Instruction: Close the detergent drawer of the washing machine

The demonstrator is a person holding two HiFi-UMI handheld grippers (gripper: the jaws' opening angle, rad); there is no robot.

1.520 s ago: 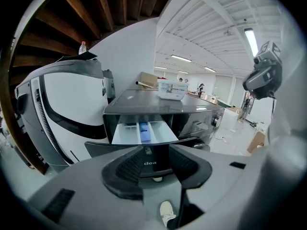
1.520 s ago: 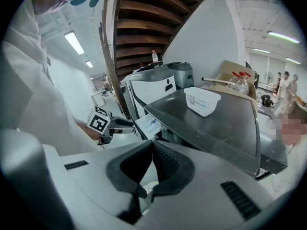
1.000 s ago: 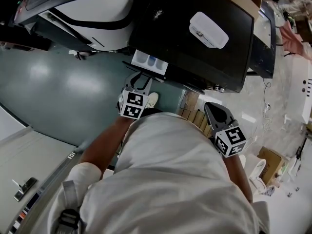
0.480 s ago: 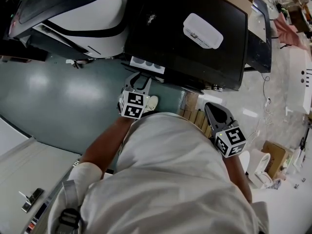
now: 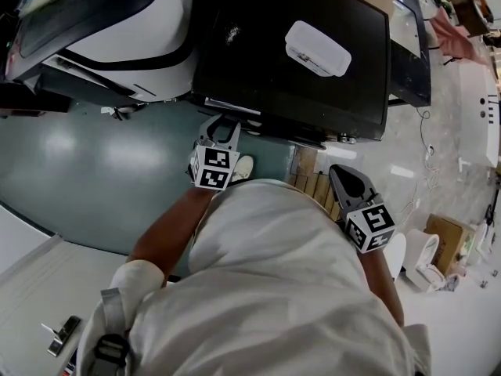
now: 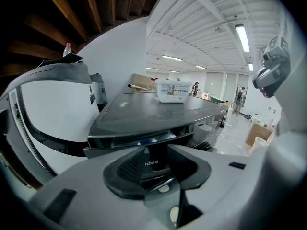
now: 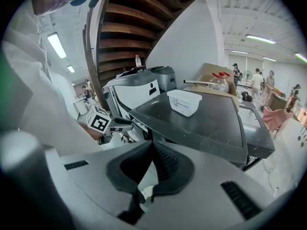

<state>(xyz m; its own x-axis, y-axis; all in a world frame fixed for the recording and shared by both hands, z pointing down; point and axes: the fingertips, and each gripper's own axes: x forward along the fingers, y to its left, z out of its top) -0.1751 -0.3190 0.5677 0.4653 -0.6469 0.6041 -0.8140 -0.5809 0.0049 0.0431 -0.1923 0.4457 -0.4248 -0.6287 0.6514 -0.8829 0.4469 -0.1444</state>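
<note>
The dark washing machine (image 5: 313,92) stands in front of me, and its detergent drawer (image 5: 227,106) shows only as a thin strip at the front left edge. My left gripper (image 5: 222,128) has its tips at the drawer front (image 6: 129,142). Its jaws are closing, with the dark drawer panel between them in the left gripper view (image 6: 154,150); I see no pads pressing on it. My right gripper (image 5: 348,180) hangs back at the right, away from the machine, with its pads meeting at the tips (image 7: 152,146) and nothing in them.
A white lidded box (image 5: 317,48) sits on the machine's top. A white and black appliance (image 5: 117,37) stands close on the left. Wooden slats (image 5: 309,182) lie under the machine's front right, and a cardboard box (image 5: 442,241) sits on the floor at right.
The drawer stuck out with its white compartments showing; now it is almost flush with the machine's front. The left gripper stayed against it. The right gripper kept still.
</note>
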